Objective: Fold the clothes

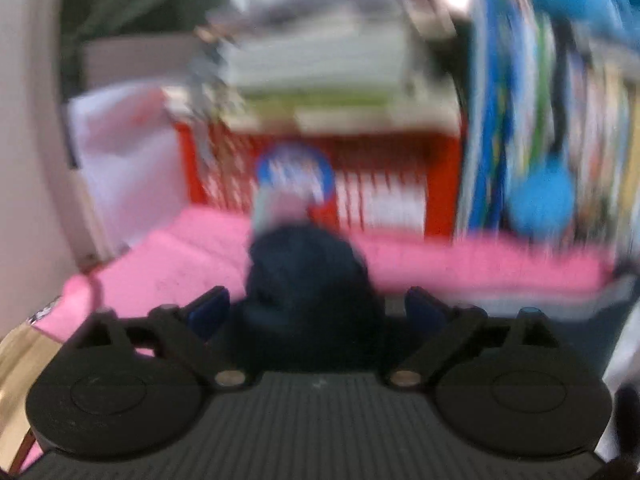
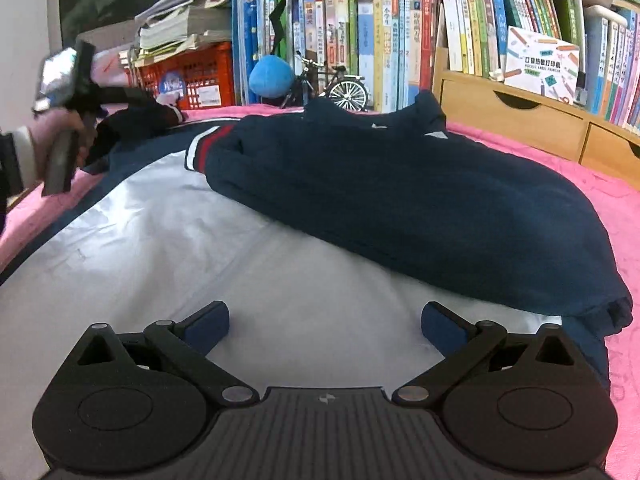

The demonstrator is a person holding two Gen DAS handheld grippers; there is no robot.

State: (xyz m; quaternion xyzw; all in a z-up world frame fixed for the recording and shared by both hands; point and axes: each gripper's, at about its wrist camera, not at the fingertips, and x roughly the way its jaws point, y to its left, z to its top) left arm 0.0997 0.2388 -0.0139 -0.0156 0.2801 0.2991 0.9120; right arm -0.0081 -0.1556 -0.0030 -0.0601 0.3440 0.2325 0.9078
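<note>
The navy jacket (image 2: 400, 200) lies on the pink bedcover (image 2: 600, 200), its silver lining (image 2: 180, 264) spread open toward the right tongs (image 2: 325, 326) and 1 navy half already laid over it, with a red-and-white striped cuff (image 2: 208, 148) at the fold's far end. The right tongs stand wide and empty just above the lining.

In the left wrist view, badly smeared, the left tongs (image 1: 317, 308) are partly open with a dark lump of sleeve (image 1: 308, 280) between the pads (image 1: 212, 308); I cannot tell whether they press on it. In the right view that tool (image 2: 66, 92) sits at the far left by the same sleeve end.

My reading: the step in hand is bringing this sleeve in over the body. To do it well, take the cloth near the cuff rather than a bunched middle, carry it low and straight across, and lay it flat before letting go. The right tongs could pin the lining's near edge so the slippery fabric does not drag.
</note>
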